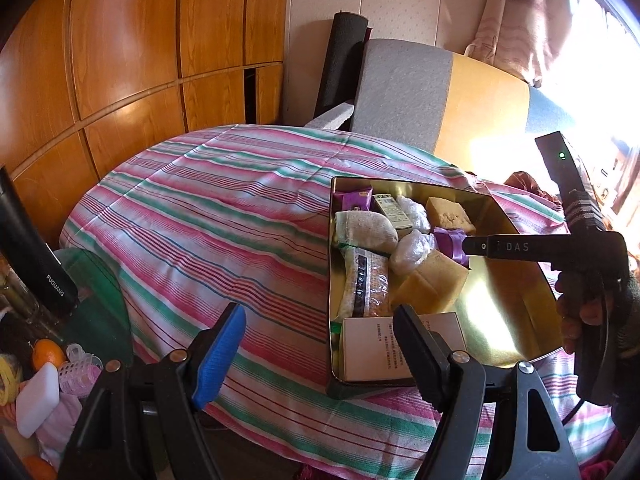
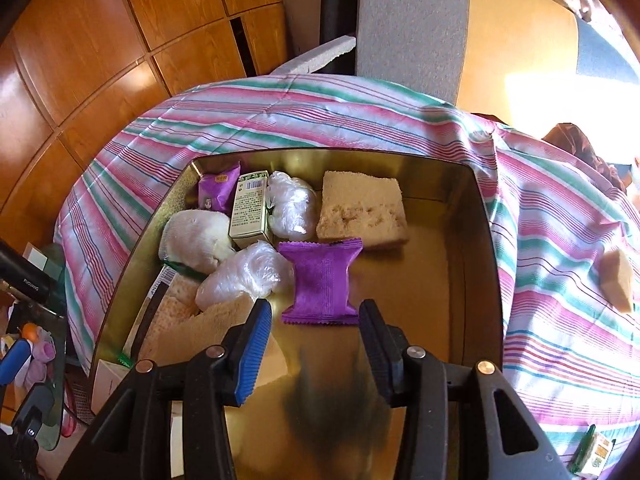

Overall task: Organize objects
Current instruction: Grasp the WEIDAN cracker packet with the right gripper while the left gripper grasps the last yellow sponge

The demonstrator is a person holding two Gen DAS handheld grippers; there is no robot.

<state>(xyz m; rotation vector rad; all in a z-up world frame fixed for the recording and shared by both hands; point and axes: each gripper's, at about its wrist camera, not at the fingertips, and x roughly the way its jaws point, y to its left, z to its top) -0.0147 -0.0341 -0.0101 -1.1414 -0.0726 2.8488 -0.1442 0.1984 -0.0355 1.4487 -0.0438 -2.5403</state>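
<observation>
A: Right gripper [image 2: 316, 344]? Purple packet [image 2: 322, 282]?
B: Jaws parted, gripping nothing; packet flat mid-tin [image 2: 480, 240], clear of the pads, touching the plastic-wrapped bundle [image 2: 244, 274].
A: Left gripper [image 1: 320, 344]?
B: Wide, empty, at the tin's near-left corner.

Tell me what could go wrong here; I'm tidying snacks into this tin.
The tin is crowded on one side, so the purple packet, lying free ahead of the open right gripper, may get buried. A sponge and small carton on the striped cloth could be forgotten.
</observation>
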